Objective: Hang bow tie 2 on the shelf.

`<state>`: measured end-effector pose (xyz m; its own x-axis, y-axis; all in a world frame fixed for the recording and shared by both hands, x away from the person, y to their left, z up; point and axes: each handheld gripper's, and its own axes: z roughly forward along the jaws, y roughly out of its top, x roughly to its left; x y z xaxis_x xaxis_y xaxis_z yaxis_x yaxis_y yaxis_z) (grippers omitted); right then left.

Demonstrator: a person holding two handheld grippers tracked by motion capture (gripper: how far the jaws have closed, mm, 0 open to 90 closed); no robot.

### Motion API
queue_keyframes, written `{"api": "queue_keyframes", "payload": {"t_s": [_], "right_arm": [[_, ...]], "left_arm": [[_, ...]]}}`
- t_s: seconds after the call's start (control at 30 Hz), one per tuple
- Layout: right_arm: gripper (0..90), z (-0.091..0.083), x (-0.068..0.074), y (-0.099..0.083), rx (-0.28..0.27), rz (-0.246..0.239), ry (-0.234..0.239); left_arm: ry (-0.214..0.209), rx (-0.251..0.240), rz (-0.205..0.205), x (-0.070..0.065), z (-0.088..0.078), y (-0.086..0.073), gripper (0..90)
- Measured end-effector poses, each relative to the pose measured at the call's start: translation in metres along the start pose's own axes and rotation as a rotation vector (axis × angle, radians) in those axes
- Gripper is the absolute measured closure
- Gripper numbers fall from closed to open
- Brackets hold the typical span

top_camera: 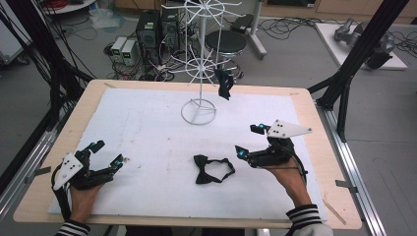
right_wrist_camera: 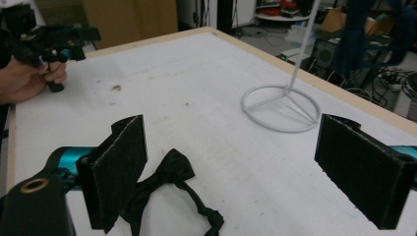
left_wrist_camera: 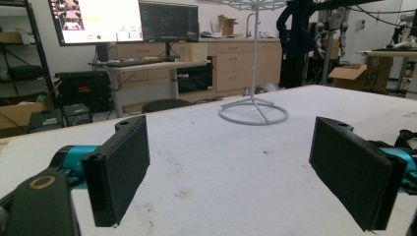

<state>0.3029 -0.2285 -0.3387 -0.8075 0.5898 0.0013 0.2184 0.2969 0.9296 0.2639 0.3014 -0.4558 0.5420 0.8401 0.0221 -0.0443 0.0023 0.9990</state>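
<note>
Two spread grippers over a white bench, a black bow tie lying between them.

High view: the left gripper sits near the bench's near left corner, the right gripper toward the right edge, both gaping wide and empty; the bow tie lies flat near the front edge, and a second tie hangs on the white wire stand (far side). Left gripper view: jaws wide over bare bench, the stand's ring base ahead. Right gripper view: jaws wide, bow tie just beside the left jaw.

Your black bow tie lies flat on the white table cover with its strap looped beside it, while a second black bow tie hangs from the white wire rack behind.
</note>
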Motion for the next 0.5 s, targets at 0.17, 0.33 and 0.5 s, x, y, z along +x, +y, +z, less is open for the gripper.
{"api": "queue_keyframes", "payload": {"t_s": [0.17, 0.33, 0.5], "right_arm": [[11.8, 0.012, 0.008, 0.004, 0.031, -0.022, 0.049], [11.8, 0.022, 0.013, 0.004, 0.078, -0.044, 0.082], [11.8, 0.03, 0.017, 0.005, 0.127, -0.067, 0.112]], "left_arm": [[0.002, 0.002, 0.002, 0.0, 0.0, 0.0, 15.8], [0.002, 0.002, 0.001, 0.0, 0.0, 0.0, 15.8], [0.003, 0.0, -0.001, 0.0, 0.0, 0.0, 15.8]]}}
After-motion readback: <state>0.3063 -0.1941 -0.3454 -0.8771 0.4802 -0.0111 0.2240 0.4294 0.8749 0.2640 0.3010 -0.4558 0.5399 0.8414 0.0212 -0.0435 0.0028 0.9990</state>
